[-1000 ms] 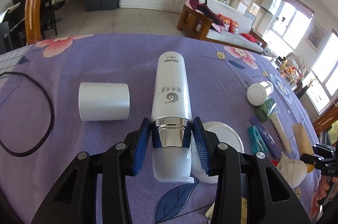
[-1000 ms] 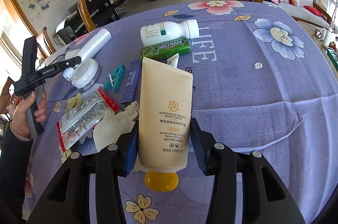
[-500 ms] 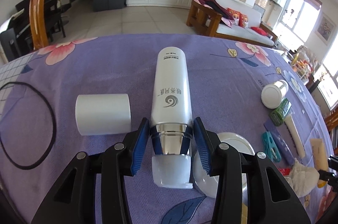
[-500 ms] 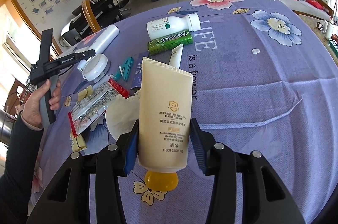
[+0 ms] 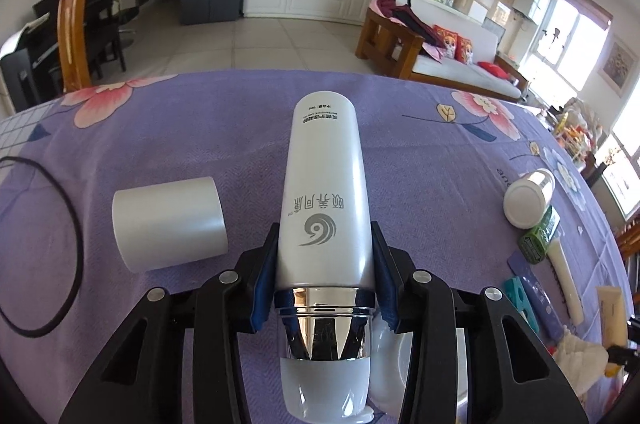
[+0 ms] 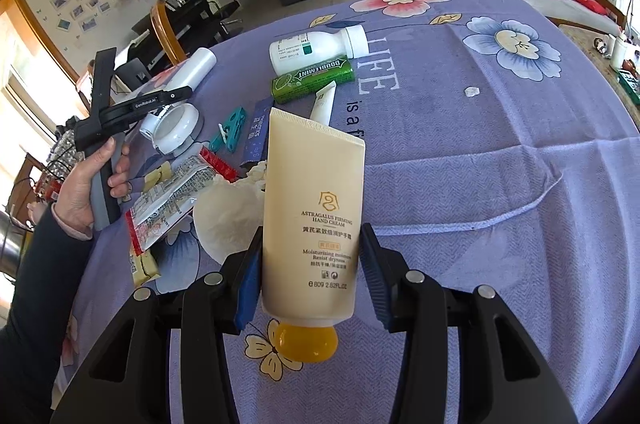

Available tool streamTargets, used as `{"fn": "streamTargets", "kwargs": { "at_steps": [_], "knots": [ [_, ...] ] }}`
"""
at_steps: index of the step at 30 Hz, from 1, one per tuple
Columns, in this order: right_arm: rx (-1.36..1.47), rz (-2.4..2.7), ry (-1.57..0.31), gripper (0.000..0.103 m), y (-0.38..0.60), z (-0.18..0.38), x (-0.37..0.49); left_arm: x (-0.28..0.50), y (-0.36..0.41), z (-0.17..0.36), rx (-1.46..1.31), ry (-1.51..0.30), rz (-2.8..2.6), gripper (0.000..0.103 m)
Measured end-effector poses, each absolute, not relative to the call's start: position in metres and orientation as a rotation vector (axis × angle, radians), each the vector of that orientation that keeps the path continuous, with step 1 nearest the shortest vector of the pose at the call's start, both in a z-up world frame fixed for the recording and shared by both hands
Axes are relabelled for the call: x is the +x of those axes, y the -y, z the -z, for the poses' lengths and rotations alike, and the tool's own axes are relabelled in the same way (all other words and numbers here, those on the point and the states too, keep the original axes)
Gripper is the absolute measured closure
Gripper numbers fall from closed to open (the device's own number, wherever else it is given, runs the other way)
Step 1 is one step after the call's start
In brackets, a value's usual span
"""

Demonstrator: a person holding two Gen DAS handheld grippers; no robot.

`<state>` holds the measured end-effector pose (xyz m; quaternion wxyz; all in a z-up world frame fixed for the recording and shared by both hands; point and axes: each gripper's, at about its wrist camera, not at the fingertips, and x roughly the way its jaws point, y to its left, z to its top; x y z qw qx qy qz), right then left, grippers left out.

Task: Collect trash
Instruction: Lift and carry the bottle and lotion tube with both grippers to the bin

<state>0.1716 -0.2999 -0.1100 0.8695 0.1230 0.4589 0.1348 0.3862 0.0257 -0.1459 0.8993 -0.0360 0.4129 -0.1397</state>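
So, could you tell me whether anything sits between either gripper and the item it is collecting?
Nothing visible does: the left gripper is already closed on the white tube, and the right gripper on the hand cream tube.

A: What's the right gripper (image 6: 311,274) got?
B: A cream hand cream tube (image 6: 314,220), clamped between both fingers, orange cap nearest the camera, above the purple floral surface (image 6: 500,163).

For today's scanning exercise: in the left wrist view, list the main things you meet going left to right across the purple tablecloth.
Black ring → white cylinder cap → white tube held in the left gripper → white-capped bottle → green gum pack.
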Motion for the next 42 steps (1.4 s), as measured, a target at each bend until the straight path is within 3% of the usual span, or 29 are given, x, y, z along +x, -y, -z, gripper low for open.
{"fn": "streamTargets", "kwargs": {
  "at_steps": [9, 16, 22, 33, 42],
  "knots": [
    [0.313, -0.255, -0.869, 0.059, 0.319, 0.081, 0.119, 0.303, 0.027, 0.073, -0.072, -0.719, 0.488, 0.061],
    [0.339, -0.176, -0.725, 0.059, 0.373, 0.039, 0.020, 0.184, 0.137, 0.010, -0.037, -0.609, 0.779, 0.061],
    [0.352, -0.081, -0.593, 0.059, 0.440, 0.016, -0.085, 0.073, 0.240, -0.007, -0.009, -0.567, 0.998, 0.061],
    [0.471, 0.400, -0.522, 0.059, 0.618, 0.062, -0.290, -0.124, 0.455, 0.034, 0.053, -0.597, 1.443, 0.061],
    [0.677, 0.758, -0.632, 0.059, 0.743, 0.191, -0.385, -0.239, 0.627, 0.168, 0.099, -0.870, 1.640, 0.061]
  ]
}}
